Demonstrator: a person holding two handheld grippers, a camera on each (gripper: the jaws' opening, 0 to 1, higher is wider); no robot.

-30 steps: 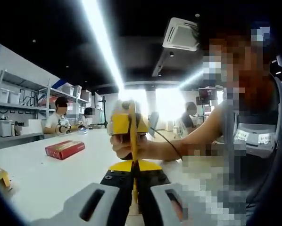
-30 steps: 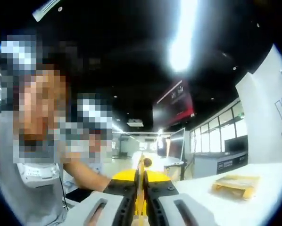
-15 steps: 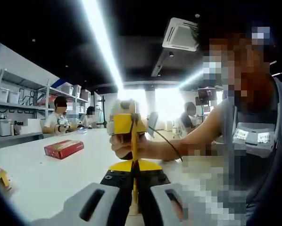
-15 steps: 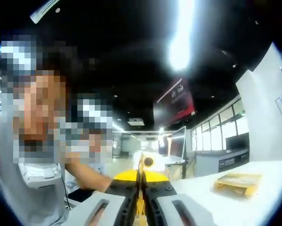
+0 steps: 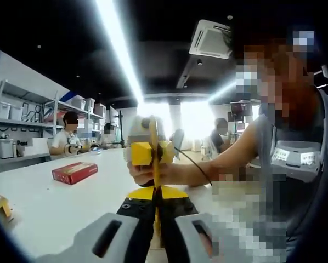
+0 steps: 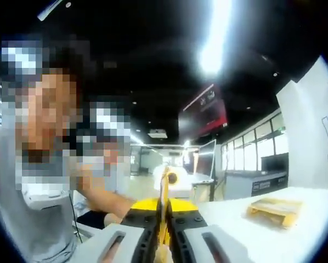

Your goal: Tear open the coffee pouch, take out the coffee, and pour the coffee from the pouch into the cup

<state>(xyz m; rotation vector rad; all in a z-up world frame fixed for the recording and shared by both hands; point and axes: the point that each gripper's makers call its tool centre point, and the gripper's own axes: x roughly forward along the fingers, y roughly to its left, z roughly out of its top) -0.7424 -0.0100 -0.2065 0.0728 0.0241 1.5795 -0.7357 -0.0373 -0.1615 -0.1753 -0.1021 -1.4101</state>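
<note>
So I pinch the yellow coffee pouch (image 5: 153, 164) edge-on between both tongs, left gripper (image 5: 157, 230) and right gripper (image 6: 163, 241) facing, ready to tear its top.

Dark ceiling with a bright light strip (image 5: 117, 52), wall shelving (image 5: 27, 118), bright windows (image 5: 199, 120).

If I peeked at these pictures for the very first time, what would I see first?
First you'd spot the thin yellow coffee pouch standing edge-on in the middle of the left gripper view, pinched between the left gripper and the right gripper, both with jaws closed. After that, the red box lying on the white table to the left, and the bright strip light overhead.
</note>
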